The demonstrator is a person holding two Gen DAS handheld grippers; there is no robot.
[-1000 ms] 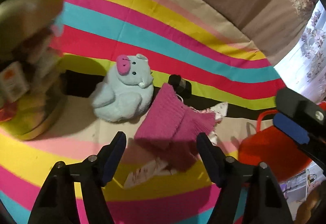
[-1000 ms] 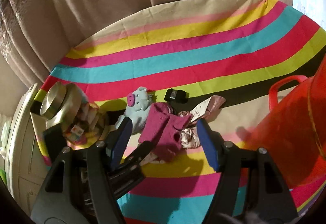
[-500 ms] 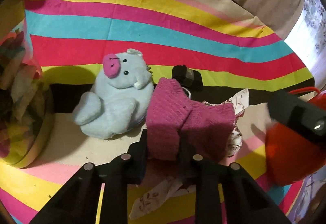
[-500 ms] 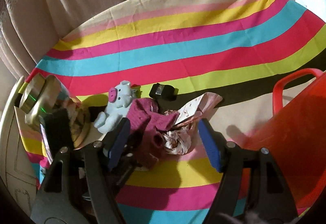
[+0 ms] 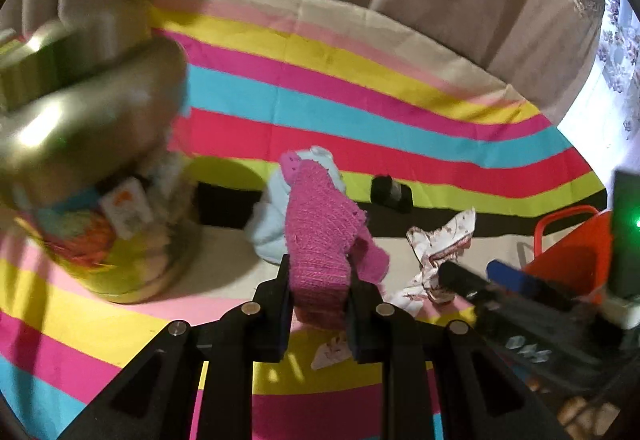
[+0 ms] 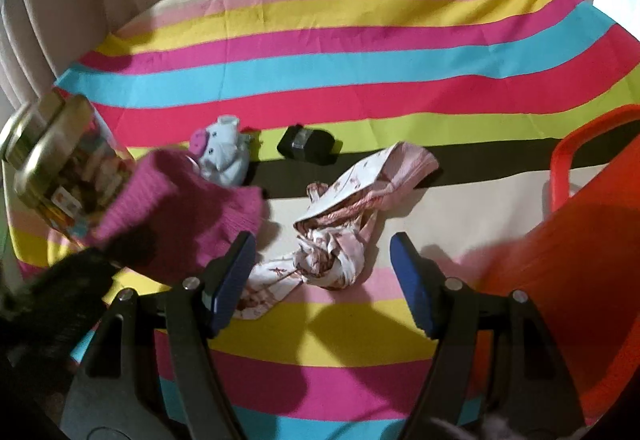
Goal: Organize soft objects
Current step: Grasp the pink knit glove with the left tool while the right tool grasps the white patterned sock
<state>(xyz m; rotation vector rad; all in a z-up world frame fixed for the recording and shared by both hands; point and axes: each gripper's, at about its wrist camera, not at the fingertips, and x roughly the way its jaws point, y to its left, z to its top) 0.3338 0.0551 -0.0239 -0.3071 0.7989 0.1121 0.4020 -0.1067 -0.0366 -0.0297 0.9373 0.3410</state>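
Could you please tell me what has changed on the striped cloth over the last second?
The left gripper closed on the pink knitted piece and lifted it off the cloth, uncovering the crumpled floral fabric. The right gripper came down over that fabric, jaws open. The blue plush toy, black box and orange basket stayed put.

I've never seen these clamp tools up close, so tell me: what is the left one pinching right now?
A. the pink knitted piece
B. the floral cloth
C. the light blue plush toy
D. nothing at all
A: in the left wrist view the left gripper has both fingers pressed on the pink knitted piece, while the light blue plush toy sits behind it.
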